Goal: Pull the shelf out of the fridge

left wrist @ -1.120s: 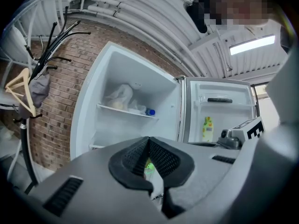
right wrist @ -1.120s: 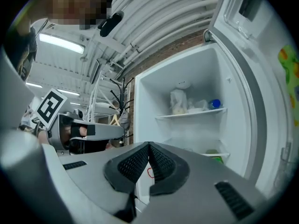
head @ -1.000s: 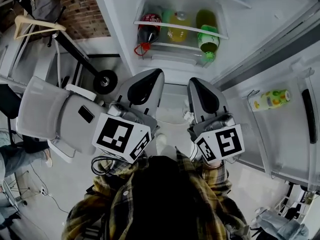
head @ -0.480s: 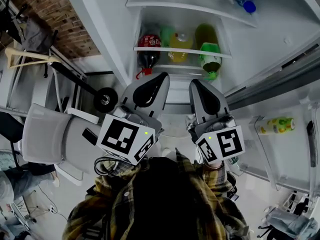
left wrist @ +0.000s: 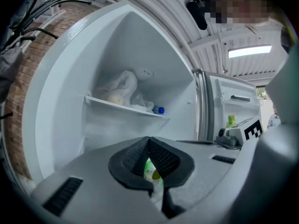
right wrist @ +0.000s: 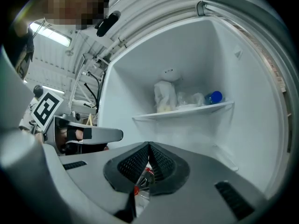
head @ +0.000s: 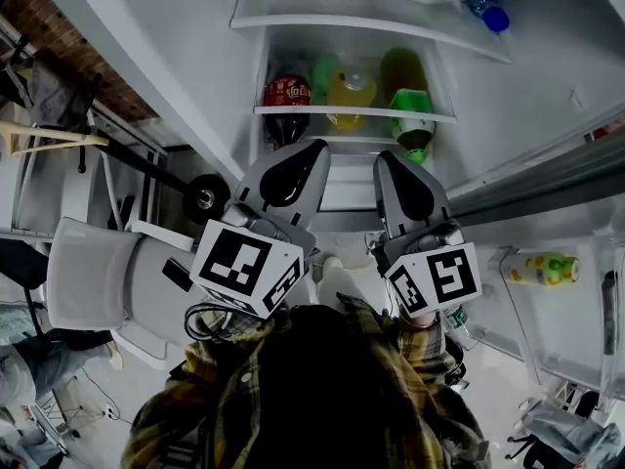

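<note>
The fridge stands open in front of me. Its upper white shelf (head: 371, 22) carries plastic bags and a blue-capped bottle (head: 496, 18). Below it, a lower shelf (head: 352, 112) holds a red cola bottle (head: 286, 94), a yellow bottle (head: 352, 91) and a green bottle (head: 410, 106). My left gripper (head: 314, 149) and right gripper (head: 388, 159) hover side by side just short of the lower shelf's front edge, both shut and empty, touching nothing. In the left gripper view the upper shelf (left wrist: 126, 107) lies above the shut left gripper (left wrist: 149, 141); the right gripper (right wrist: 149, 146) sees the same shelf (right wrist: 187, 111).
The open fridge door (head: 576, 291) stands at the right with a yellow-green bottle (head: 542, 267) in its rack. A grey chair (head: 98, 272) and a wheeled stand (head: 205, 198) sit to the left by a brick wall. The person's plaid sleeves fill the bottom of the head view.
The head view has swung up and nearer to the fridge, showing more of the upper shelf. Both grippers have edged forward toward the lower shelf and stay shut.
</note>
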